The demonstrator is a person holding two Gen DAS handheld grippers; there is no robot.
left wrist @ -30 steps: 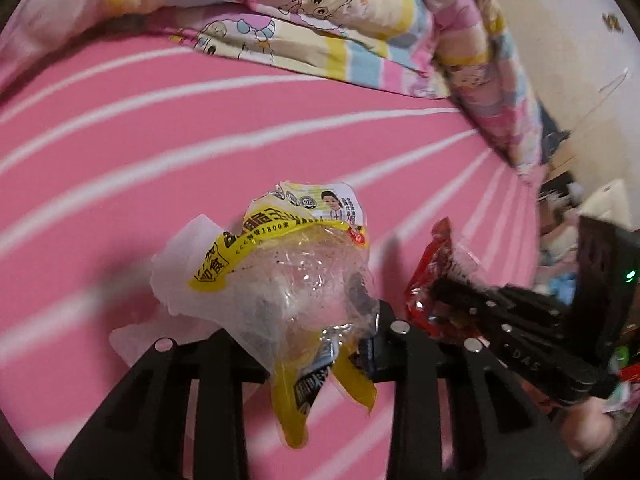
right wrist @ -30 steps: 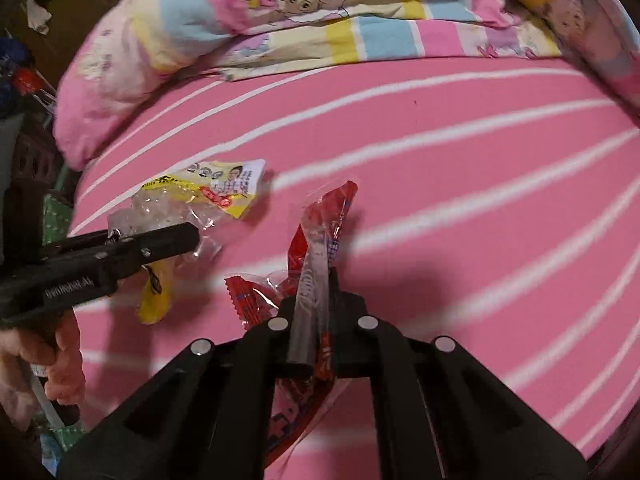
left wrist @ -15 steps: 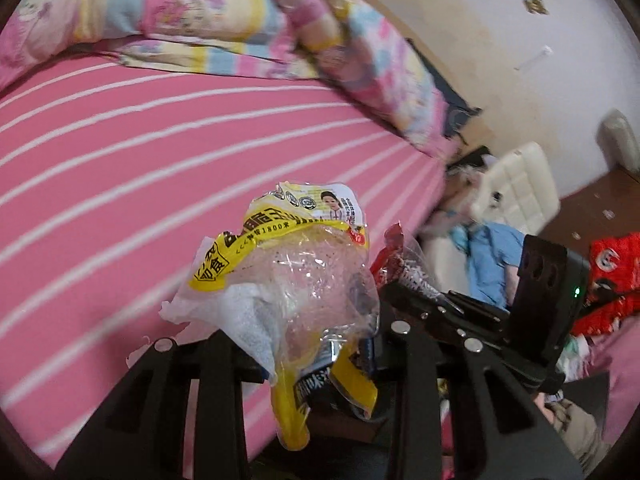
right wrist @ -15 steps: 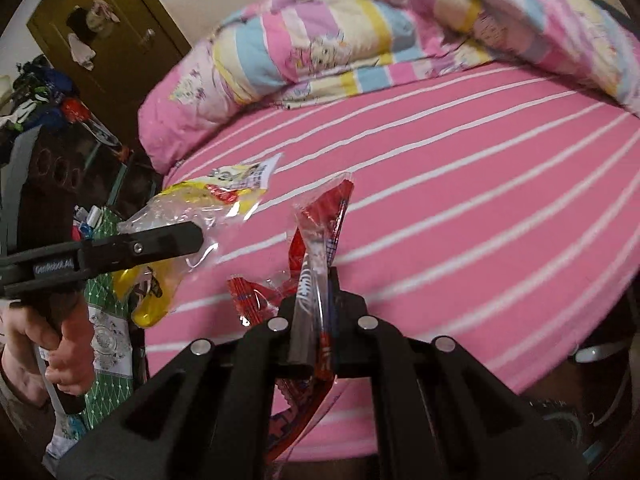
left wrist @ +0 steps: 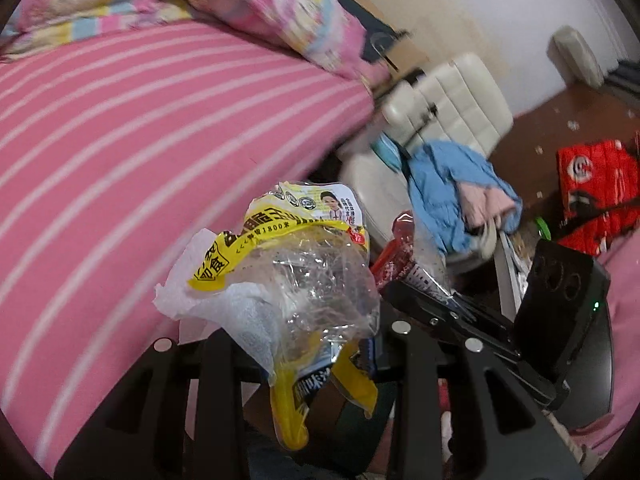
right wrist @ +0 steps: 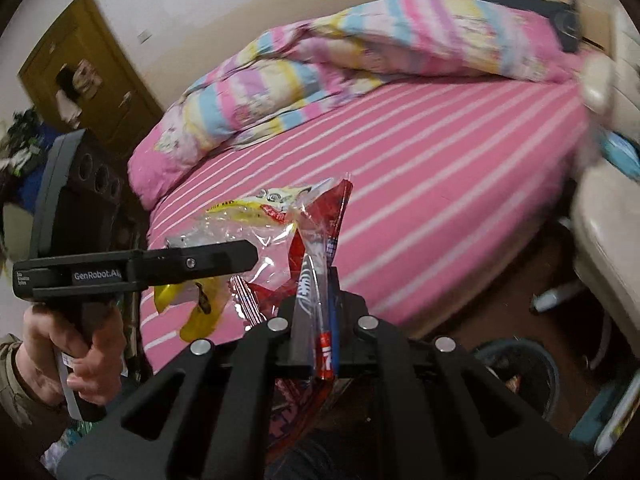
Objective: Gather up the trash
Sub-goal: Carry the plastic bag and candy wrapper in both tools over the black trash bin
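Between the left tongs (left wrist: pixel 304 344) a yellow wrapper (left wrist: pixel 296 276) is getting gripped, while the right tongs (right wrist: pixel 316 320) are pinching a red wrapper (right wrist: pixel 320 248), both sticking out ahead.

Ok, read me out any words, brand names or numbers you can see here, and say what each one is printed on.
"GenRobot.AI": white lettering on the side of the left claw.
"1800": in the black print on the yellow band of the yellow and clear wrapper; the characters around it are too warped to read surely.
Red wrapper: white print, too creased and blurred to read.
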